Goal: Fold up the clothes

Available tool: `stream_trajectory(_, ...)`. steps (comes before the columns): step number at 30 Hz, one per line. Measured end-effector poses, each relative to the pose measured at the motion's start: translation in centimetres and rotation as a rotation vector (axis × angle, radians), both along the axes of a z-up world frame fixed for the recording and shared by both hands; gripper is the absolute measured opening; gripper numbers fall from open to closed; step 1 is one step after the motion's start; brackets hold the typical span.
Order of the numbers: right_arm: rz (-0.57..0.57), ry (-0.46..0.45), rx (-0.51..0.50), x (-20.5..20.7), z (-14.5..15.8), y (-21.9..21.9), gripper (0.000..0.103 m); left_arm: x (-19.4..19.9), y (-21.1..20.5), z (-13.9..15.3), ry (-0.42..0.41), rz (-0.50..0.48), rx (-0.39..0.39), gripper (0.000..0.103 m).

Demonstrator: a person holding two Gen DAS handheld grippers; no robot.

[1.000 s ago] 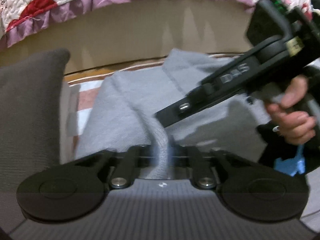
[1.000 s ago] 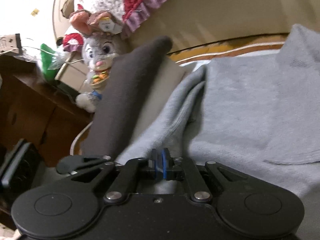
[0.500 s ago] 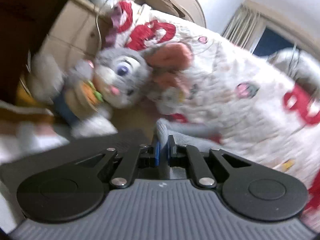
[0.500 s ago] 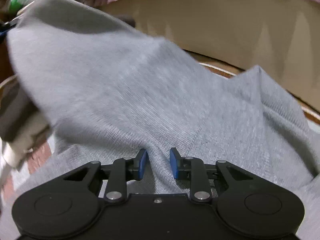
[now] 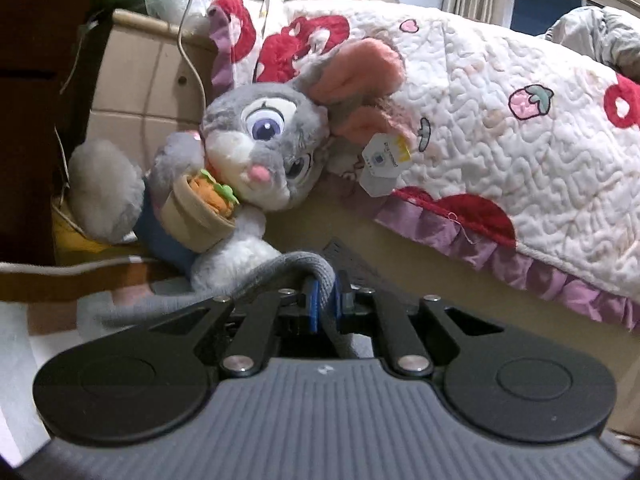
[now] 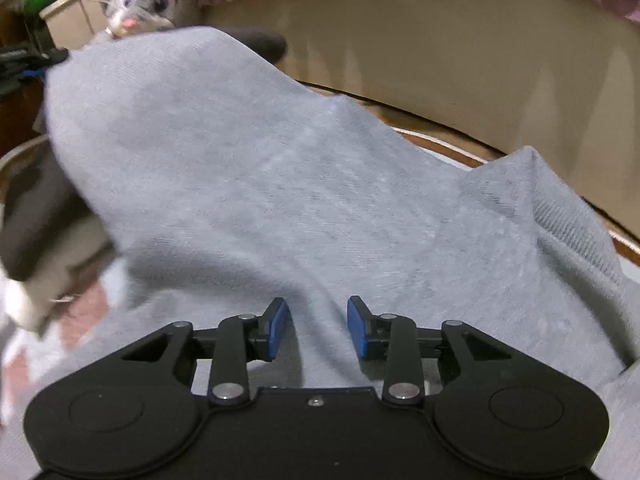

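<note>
Left wrist: toy basket [image 5: 196,216] with plush carrots [image 5: 218,196].

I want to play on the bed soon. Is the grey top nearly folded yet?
Not yet. The grey top is still bunched up, with no neat fold showing. The left gripper pinches one edge and lifts it. The right gripper is opening, its fingers off the cloth. All the folding is left.

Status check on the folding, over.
Left claw clamped on grey sweater edge, jaws easing apart. Right claw opening, off the cloth. Plush rabbit close ahead.
</note>
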State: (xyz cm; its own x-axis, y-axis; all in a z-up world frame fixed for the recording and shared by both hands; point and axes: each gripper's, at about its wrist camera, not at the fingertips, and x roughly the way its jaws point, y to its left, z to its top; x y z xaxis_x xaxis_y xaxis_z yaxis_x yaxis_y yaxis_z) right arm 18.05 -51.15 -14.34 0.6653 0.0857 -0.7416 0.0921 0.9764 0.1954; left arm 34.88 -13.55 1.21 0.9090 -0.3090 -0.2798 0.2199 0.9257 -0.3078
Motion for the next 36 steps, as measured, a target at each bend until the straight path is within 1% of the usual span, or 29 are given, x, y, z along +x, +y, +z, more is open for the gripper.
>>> stream_trajectory(1, 0.008, -0.009, 0.016, -0.5, 0.3, 0.2, 0.039, -0.5, 0.0, 0.2, 0.012, -0.005, 0.002, 0.013)
stream_trajectory(3, 0.022, -0.012, 0.046, -1.6, 0.9, 1.0, 0.039, -2.7, 0.3, 0.5, 0.022, -0.031, 0.024, 0.037)
stream_trajectory(4, 0.036, -0.009, 0.071, -2.0, 1.1, 1.5, 0.039, -4.4, 0.4, 0.7, 0.026, -0.047, 0.026, 0.039)
stream_trajectory(5, 0.054, -0.004, 0.090, -2.6, 1.4, 2.1, 0.039, -6.2, 0.6, 0.8, 0.029, -0.064, 0.026, 0.041)
stream_trajectory(6, 0.073, 0.001, 0.104, -3.3, 1.6, 2.6, 0.039, -8.1, 0.7, 0.7, 0.056, -0.097, 0.015, 0.041)
stream_trajectory(8, 0.106, 0.021, 0.091, -5.1, 2.3, 4.2, 0.040, -11.4, 0.8, 0.1, 0.128, -0.164, -0.007, 0.041)
stream_trajectory(9, 0.123, 0.031, 0.084, -5.9, 2.6, 5.0, 0.041, -12.9, 0.6, -0.5, 0.181, -0.192, -0.008, 0.041)
stream_trajectory(11, 0.155, 0.050, 0.072, -7.7, 3.3, 6.5, 0.042, -15.7, 0.2, -2.3, 0.315, -0.188, -0.005, 0.041)
stream_trajectory(12, 0.168, 0.057, 0.072, -8.6, 3.5, 7.2, 0.042, -16.9, 0.2, -3.3, 0.383, -0.167, -0.007, 0.041)
stream_trajectory(14, 0.194, 0.070, 0.073, -10.5, 3.9, 8.6, 0.043, -19.4, 0.3, -5.2, 0.472, -0.162, -0.003, 0.041)
stream_trajectory(16, 0.233, 0.085, 0.064, -12.1, 4.0, 10.2, 0.044, -21.4, 0.9, -6.7, 0.547, -0.187, 0.031, 0.042)
stream_trajectory(18, 0.287, 0.101, 0.033, -13.5, 4.0, 12.0, 0.044, -22.7, 1.0, -7.3, 0.594, -0.231, 0.100, 0.048)
stream_trajectory(19, 0.323, 0.103, -0.002, -14.2, 4.0, 13.1, 0.044, -23.4, 1.2, -7.5, 0.601, -0.241, 0.134, 0.051)
stream_trajectory(21, 0.392, 0.106, -0.068, -15.6, 4.2, 15.3, 0.044, -24.7, 1.7, -7.7, 0.612, -0.263, 0.191, 0.062)
stream_trajectory(22, 0.422, 0.100, -0.076, -16.1, 4.3, 16.1, 0.044, -25.4, 2.1, -8.0, 0.617, -0.282, 0.202, 0.064)
stream_trajectory(24, 0.481, 0.088, -0.090, -17.1, 4.5, 17.7, 0.044, -26.8, 3.8, -8.8, 0.652, -0.282, 0.169, 0.064)
stream_trajectory(26, 0.521, 0.076, -0.063, -17.7, 4.9, 19.0, 0.045, -27.5, 5.5, -9.7, 0.701, -0.257, 0.118, 0.064)
stream_trajectory(29, 0.598, 0.071, -0.018, -18.4, 5.2, 21.3, 0.050, -28.1, 7.6, -10.8, 0.762, -0.212, 0.045, 0.064)
stream_trajectory(30, 0.626, 0.070, -0.002, -18.6, 5.2, 22.1, 0.051, -28.2, 8.0, -11.1, 0.777, -0.205, 0.027, 0.067)
stream_trajectory(31, 0.653, 0.071, 0.010, -18.8, 5.2, 22.8, 0.055, -28.3, 8.2, -11.2, 0.791, -0.207, 0.006, 0.068)
stream_trajectory(33, 0.698, 0.081, 0.004, -19.1, 4.9, 24.2, 0.063, -28.6, 8.2, -11.4, 0.800, -0.230, -0.022, 0.071)
stream_trajectory(35, 0.742, 0.091, -0.002, -19.4, 4.6, 25.6, 0.063, -29.1, 7.8, -11.4, 0.800, -0.262, -0.018, 0.072)
stream_trajectory(36, 0.764, 0.097, -0.006, -19.5, 4.5, 26.2, 0.064, -29.3, 7.6, -11.4, 0.797, -0.279, -0.013, 0.068)
